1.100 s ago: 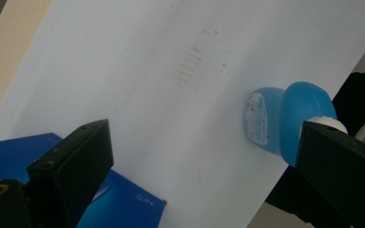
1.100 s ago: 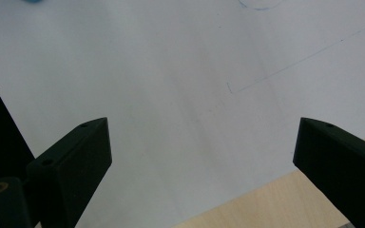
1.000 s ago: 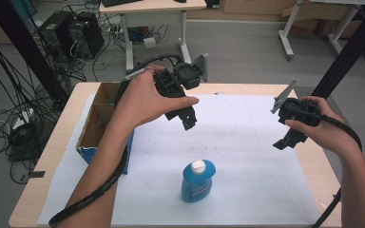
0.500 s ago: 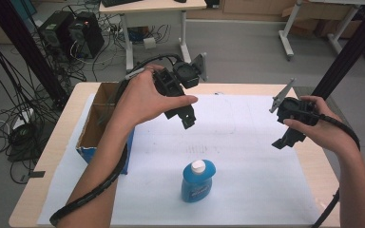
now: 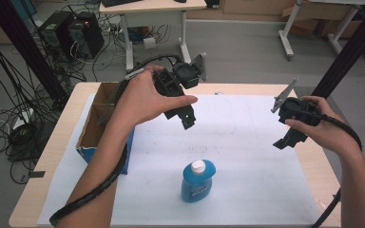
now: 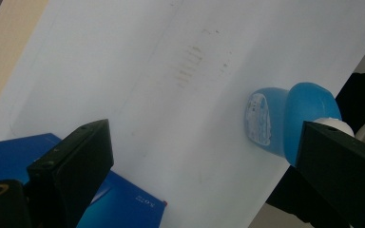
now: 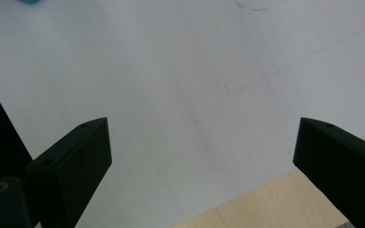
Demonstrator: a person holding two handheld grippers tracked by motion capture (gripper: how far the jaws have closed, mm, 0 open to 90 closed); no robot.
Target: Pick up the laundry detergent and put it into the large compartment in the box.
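Note:
A blue bottle (image 5: 197, 181) with a white cap lies on the white paper (image 5: 247, 156) near the table's front, cap pointing away from me. My left gripper (image 5: 188, 121) hovers above the paper behind the bottle, tilted down toward it. In the left gripper view the bottle (image 6: 285, 122) shows beside the right jaw, and the left gripper (image 6: 209, 137) is open with nothing between its jaws. At the table's right side, my right gripper (image 5: 285, 141) hangs low over the paper. In its own view the right gripper (image 7: 204, 133) is open over bare paper.
An open cardboard box (image 5: 96, 124) with a blue side stands at the table's left; its blue wall (image 6: 123, 209) shows under the left jaw. The wooden table edge (image 7: 275, 204) lies just past the paper. Desks, computers and cables stand on the floor behind.

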